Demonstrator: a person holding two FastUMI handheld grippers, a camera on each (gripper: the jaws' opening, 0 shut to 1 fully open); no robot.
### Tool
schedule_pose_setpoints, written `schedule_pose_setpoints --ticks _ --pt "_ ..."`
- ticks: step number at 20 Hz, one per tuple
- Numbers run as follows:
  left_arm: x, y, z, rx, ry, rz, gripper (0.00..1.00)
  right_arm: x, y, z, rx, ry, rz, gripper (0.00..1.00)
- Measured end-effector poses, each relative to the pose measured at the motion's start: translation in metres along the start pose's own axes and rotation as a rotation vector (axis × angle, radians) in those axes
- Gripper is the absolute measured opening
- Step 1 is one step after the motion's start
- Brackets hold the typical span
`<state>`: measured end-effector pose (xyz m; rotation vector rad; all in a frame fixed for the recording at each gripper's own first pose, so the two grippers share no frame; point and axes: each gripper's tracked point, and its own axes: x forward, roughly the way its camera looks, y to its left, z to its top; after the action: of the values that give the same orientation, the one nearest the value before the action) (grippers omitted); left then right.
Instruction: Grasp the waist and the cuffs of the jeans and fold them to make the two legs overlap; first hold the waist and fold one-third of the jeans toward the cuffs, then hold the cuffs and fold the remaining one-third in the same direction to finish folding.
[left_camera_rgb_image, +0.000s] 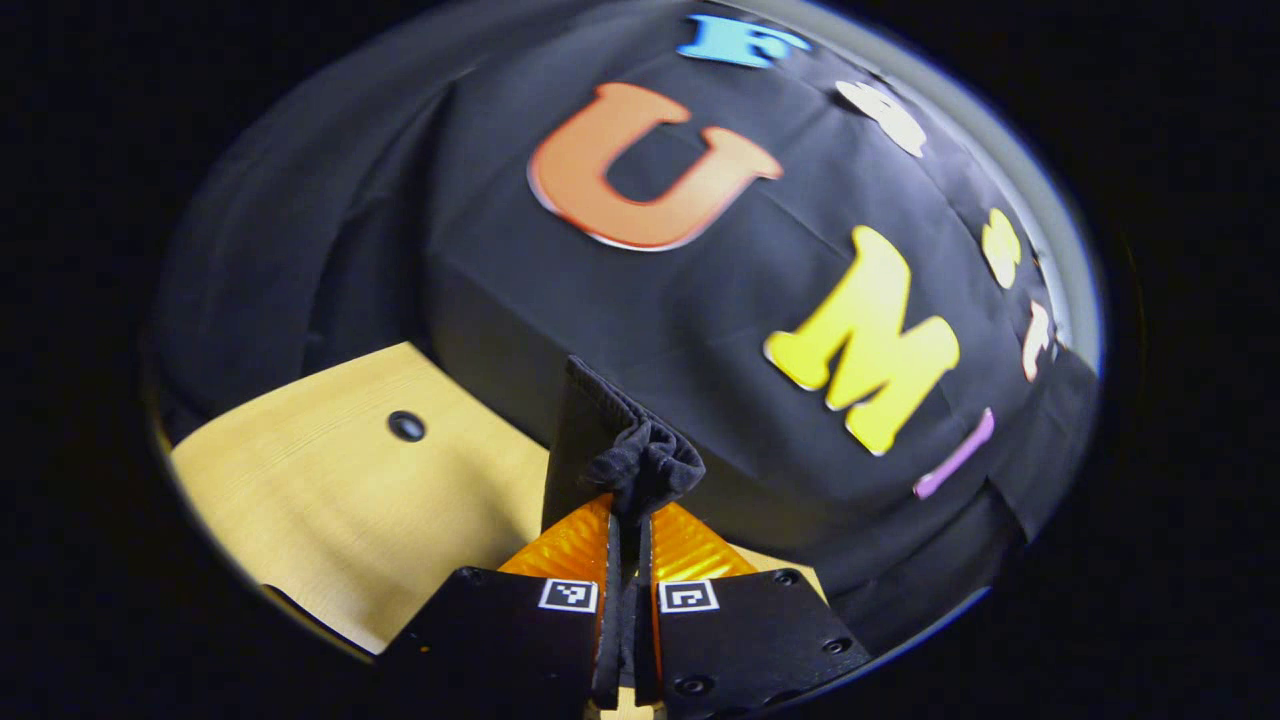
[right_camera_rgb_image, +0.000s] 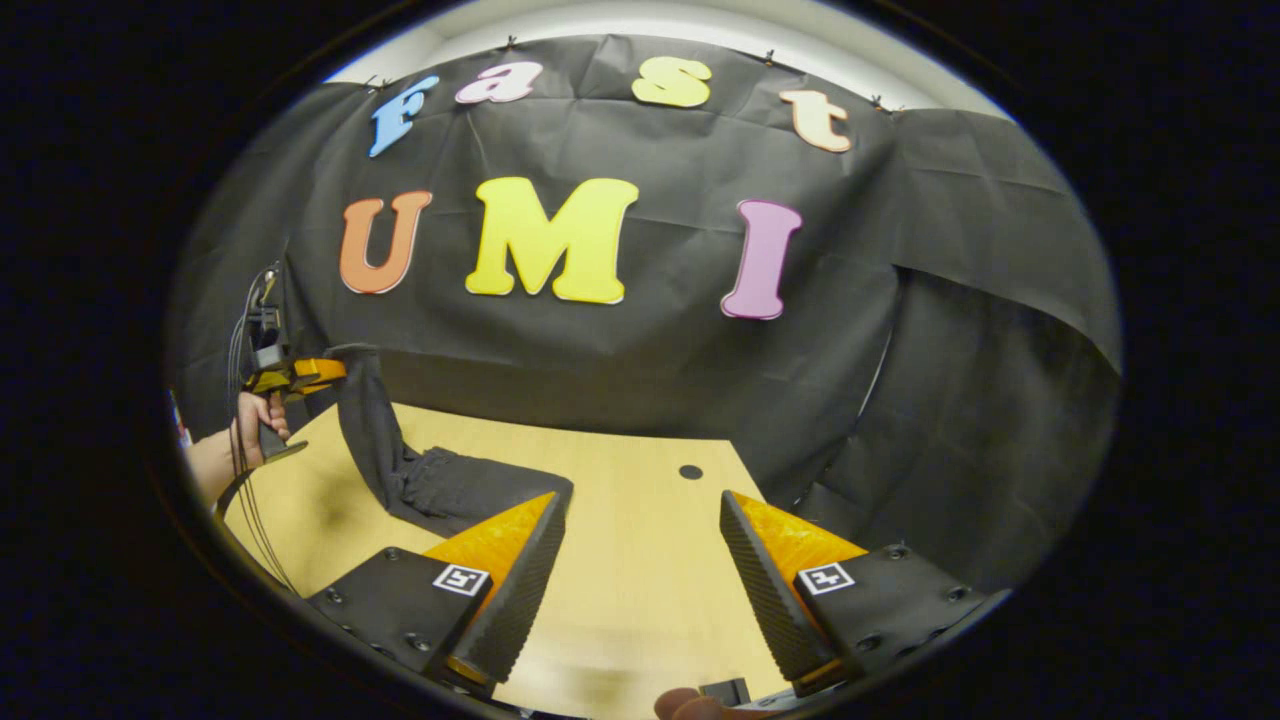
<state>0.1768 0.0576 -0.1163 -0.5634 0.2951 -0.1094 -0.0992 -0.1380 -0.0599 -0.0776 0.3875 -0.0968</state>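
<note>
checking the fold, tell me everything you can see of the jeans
The jeans are dark, near-black cloth of a soft denim look. One end is lifted off the wooden table, pinched in the left tool, whose fingers are shut on a bunched fold. From that tool, far off in the right gripper view, the cloth hangs down in a strip, and the rest lies crumpled on the table. The open right tool is not touching them.

Black cloth (right_camera_rgb_image: 640, 360) is draping the booth's back and right side, creasing and sagging in folds where the panels are meeting. A pale band of wall (right_camera_rgb_image: 700, 25) is showing above it. Below, a light wooden worktop (right_camera_rgb_image: 640, 540) is catching the lamp glow — a small dark round hole (right_camera_rgb_image: 690, 471) is sitting near its far edge.
</note>
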Motion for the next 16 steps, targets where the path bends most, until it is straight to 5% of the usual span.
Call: schedule_pose_setpoints --ticks 6,10,16 --pt "0.012 -0.109 -0.072 0.358 0.054 -0.135 0.08 -0.022 -0.045 -0.012 0.030 0.008 -0.093 0.94" --pt "0.018 -0.134 -0.139 0.572 0.125 -0.188 0.08 -0.024 -0.061 -0.023 0.057 0.035 -0.128 0.96" --pt "0.036 -0.135 -0.225 0.579 0.251 -0.206 0.08 -0.018 -0.076 -0.038 0.024 0.083 -0.141 0.94"
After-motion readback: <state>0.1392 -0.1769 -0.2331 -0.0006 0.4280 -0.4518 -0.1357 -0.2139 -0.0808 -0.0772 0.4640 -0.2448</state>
